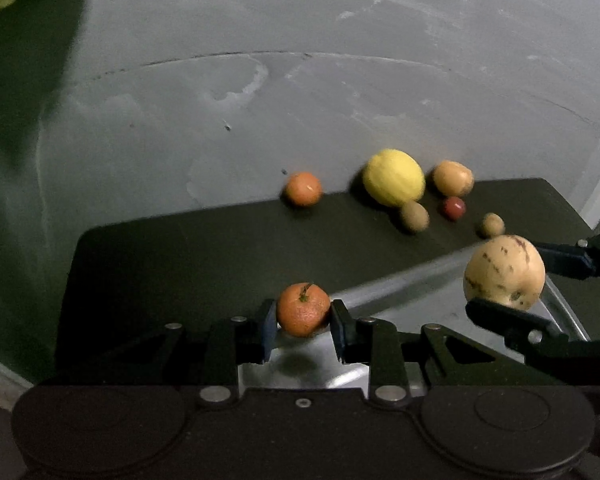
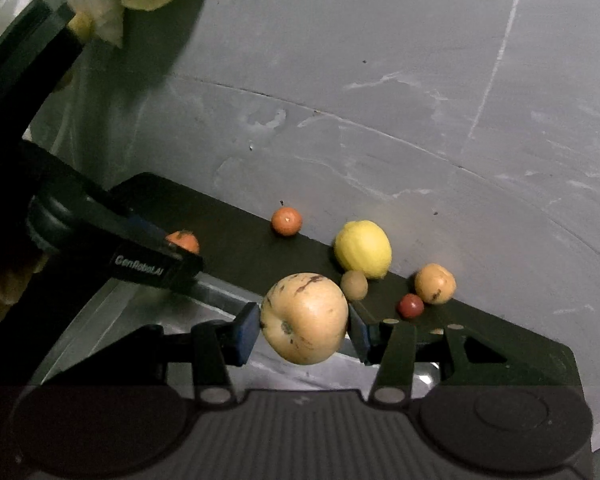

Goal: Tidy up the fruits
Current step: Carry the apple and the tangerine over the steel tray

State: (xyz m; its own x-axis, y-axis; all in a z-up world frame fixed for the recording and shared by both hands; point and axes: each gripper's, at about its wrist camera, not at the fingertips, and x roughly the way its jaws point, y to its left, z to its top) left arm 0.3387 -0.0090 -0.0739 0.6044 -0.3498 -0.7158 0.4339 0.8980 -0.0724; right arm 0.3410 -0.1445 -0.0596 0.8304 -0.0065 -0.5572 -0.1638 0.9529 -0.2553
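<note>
— Two fruits are held off the dark table at once: a tangerine is pinched in the left gripper, and a speckled pale fruit is clamped in the right gripper. What could be spoiled here?

— Both are round and gripped only at their sides, so either could be rolled out and dropped onto the metal tray below if the squeeze is eased unevenly. A collision is also risked, since the grippers are carried close together above that tray.

— How are they posed?

— Both are levelled toward the wall, side by side. Six fruits are left near the table's far edge, among them a second tangerine and a lemon.
</note>
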